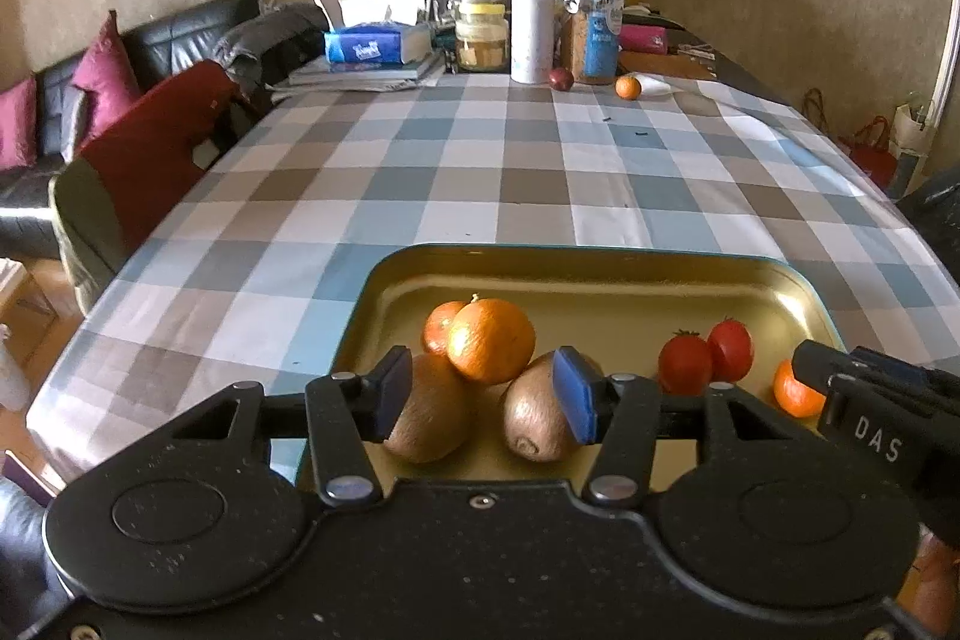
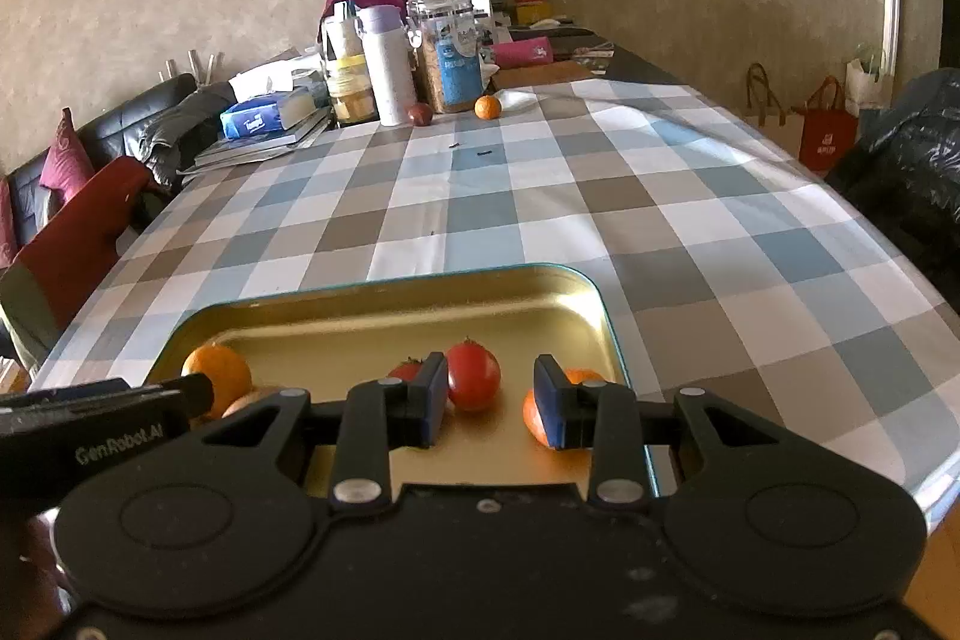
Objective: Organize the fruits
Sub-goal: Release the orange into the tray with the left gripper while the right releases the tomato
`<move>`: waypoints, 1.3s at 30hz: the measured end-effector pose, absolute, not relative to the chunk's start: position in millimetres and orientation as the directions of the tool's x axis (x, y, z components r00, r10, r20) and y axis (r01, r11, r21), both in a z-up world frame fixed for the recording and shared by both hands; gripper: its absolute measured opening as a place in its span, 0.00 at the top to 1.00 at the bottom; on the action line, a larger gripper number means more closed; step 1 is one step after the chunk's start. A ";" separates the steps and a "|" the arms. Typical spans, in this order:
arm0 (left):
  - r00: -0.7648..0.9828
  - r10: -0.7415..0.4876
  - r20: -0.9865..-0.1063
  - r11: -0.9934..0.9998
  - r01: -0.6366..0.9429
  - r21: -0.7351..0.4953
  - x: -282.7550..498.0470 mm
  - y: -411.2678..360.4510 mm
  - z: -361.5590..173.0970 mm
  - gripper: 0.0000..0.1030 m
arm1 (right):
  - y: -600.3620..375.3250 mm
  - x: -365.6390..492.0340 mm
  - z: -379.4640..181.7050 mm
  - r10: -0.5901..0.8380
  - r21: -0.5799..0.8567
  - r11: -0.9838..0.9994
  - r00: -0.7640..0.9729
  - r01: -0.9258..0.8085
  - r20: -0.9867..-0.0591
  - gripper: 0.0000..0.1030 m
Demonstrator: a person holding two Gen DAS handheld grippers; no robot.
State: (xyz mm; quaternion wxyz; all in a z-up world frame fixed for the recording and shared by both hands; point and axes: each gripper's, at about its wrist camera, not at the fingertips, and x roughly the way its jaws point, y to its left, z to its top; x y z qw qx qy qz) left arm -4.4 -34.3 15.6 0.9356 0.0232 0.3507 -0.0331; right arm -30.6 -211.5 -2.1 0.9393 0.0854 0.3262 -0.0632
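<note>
1. My left tongs [image 1: 487,402] stand spread above the near end of the gold tray [image 1: 600,274], pinching nothing. Two kiwis [image 1: 429,415] lie under and between the pads, with the big orange [image 1: 491,340] just behind them.
2. My right tongs [image 2: 491,403] are also spread and hold nothing. A red tomato [image 2: 473,376] sits just ahead of the gap, and a small tangerine [image 2: 537,415] is partly hidden behind the right pad.
3. I judge that both fruits were set down and I am now leaving the tray. To do it well, I lift straight away from the fruit so no pad brushes a kiwi or rolls the tomato.
4. Far ahead on the desk [image 1: 420,172], near the jars, one small orange [image 1: 627,87] and a dark red fruit [image 1: 561,78] remain outside the tray; probably they come next.
5. For these round fruits, I should open wider first, then close slowly on the middle.
</note>
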 end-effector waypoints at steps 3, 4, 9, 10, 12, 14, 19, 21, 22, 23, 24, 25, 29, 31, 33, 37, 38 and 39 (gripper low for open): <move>0.762 -0.033 -0.647 0.996 0.075 0.038 -15.0 -34.7 15.8 0.43 | -208.7 -40.6 -4.5 -0.072 0.103 0.980 0.781 0.172 -0.621 0.66; 0.764 -0.031 -0.645 0.996 0.075 0.041 -17.5 -34.7 15.5 0.43 | -208.0 -43.7 -5.8 -0.073 0.099 0.980 0.779 0.171 -0.623 0.66; 0.766 -0.030 -0.642 0.994 0.089 0.060 -29.5 -37.8 10.6 0.43 | -205.2 -57.4 -10.7 -0.057 0.102 0.983 0.775 0.156 -0.629 0.66; 0.765 -0.032 -0.643 0.994 0.093 0.061 -31.2 -38.8 9.3 0.43 | -204.4 -58.6 -11.5 -0.059 0.099 0.983 0.775 0.155 -0.629 0.66; 0.764 -0.033 -0.645 0.993 0.098 0.065 -33.2 -39.8 7.1 0.43 | -201.9 -62.8 -12.4 -0.068 0.086 0.984 0.778 0.154 -0.625 0.66; 0.764 -0.030 -0.645 0.993 0.095 0.067 -35.2 -40.2 5.5 0.43 | -200.3 -64.9 -12.8 -0.078 0.073 0.985 0.780 0.156 -0.621 0.66; 0.756 -0.043 -0.653 0.994 0.099 0.049 -36.6 -39.0 3.0 0.43 | -200.4 -68.3 -13.5 -0.079 0.069 0.986 0.781 0.154 -0.619 0.66; 0.754 -0.044 -0.655 0.994 0.099 0.047 -37.0 -38.7 2.6 0.43 | -201.3 -68.8 -13.4 -0.082 0.071 0.985 0.779 0.160 -0.621 0.66; 0.752 -0.043 -0.658 0.994 0.097 0.046 -36.8 -38.6 2.3 0.43 | -202.1 -68.6 -13.2 -0.083 0.073 0.984 0.778 0.164 -0.622 0.66; 0.749 -0.042 -0.662 0.994 0.096 0.045 -36.3 -38.3 1.9 0.43 | -202.7 -68.7 -12.7 -0.083 0.075 0.983 0.778 0.165 -0.623 0.66; 0.744 -0.043 -0.667 0.995 0.095 0.042 -35.5 -38.0 1.4 0.43 | -203.5 -68.3 -12.3 -0.084 0.077 0.983 0.777 0.168 -0.624 0.66; 0.740 -0.045 -0.671 0.995 0.096 0.040 -34.9 -37.8 0.8 0.43 | -203.9 -68.1 -12.3 -0.085 0.077 0.982 0.775 0.170 -0.626 0.66; 0.726 -0.052 -0.686 0.994 0.101 0.032 -33.6 -37.6 -1.2 0.43 | -204.0 -65.7 -13.2 -0.089 0.074 0.982 0.766 0.175 -0.637 0.66; 0.723 -0.050 -0.689 0.994 0.103 0.036 -33.7 -38.2 -1.8 0.43 | -203.5 -65.0 -14.5 -0.086 0.072 0.982 0.760 0.173 -0.644 0.66; 0.718 -0.051 -0.694 0.994 0.105 0.036 -33.4 -38.8 -2.3 0.43 | -201.9 -64.2 -15.6 -0.086 0.067 0.983 0.753 0.171 -0.653 0.66; 0.713 -0.057 -0.699 0.994 0.110 0.030 -33.4 -38.9 -2.4 0.43 | -199.7 -64.1 -16.1 -0.091 0.055 0.984 0.744 0.169 -0.662 0.66; 0.712 -0.057 -0.700 0.993 0.110 0.031 -33.3 -39.0 -2.5 0.43 | -199.3 -64.3 -16.1 -0.091 0.054 0.984 0.743 0.169 -0.663 0.66; 0.711 -0.056 -0.701 0.993 0.110 0.032 -33.4 -39.2 -2.7 0.43 | -199.2 -64.4 -16.1 -0.091 0.054 0.984 0.742 0.169 -0.664 0.66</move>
